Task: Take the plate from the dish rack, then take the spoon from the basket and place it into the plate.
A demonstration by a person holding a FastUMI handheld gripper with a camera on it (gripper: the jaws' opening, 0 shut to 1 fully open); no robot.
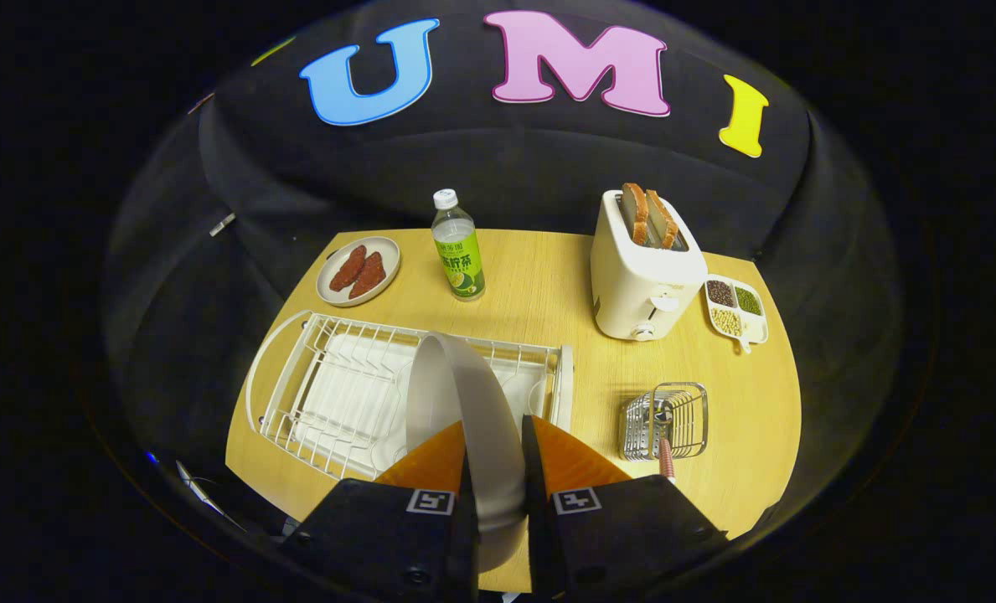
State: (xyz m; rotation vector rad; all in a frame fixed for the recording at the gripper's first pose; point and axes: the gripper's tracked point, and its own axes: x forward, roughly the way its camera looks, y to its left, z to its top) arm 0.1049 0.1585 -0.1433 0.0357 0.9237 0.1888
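Right now I have the gripper (498, 469) clamped on the plate (464, 402), both fingers pressing its rim while it stands on edge between them, above the near end of the white dish rack (322, 394) on the wooden table (548, 285). Just beyond the right finger I see the wire basket (669, 419) with the spoon (665, 456) handle leaning out of it. Farther back I can make out a toaster (644, 280) holding two bread slices, a divided dish of beans (736, 308), a green-labelled bottle (457, 247) and a small plate of meat (358, 270).
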